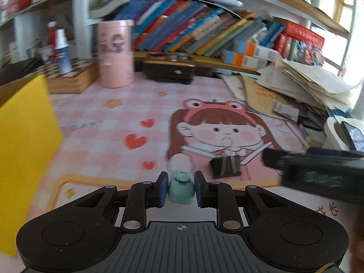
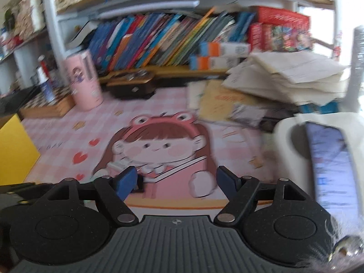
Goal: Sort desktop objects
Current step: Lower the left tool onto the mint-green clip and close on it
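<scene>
Mint-green plastic keycap-like piece (image 1: 181, 187), small, light and rigid, sits clamped by its smooth sides between the left gripper (image 1: 181, 188) fingers, just short of the black binder clip (image 1: 225, 165) on the pink cartoon table mat (image 1: 102, 122); right gripper (image 2: 177, 183) fingers stand apart, empty.

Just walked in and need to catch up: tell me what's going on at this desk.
A person is sorting small desk items with two handheld grippers. The left gripper is shut on a small mint-green eraser-like object, just above the pink cartoon desk mat. A black binder clip lies on the mat just beyond it, not yet picked up. The right gripper is open and holds nothing. A yellow box stands at the left.
</scene>
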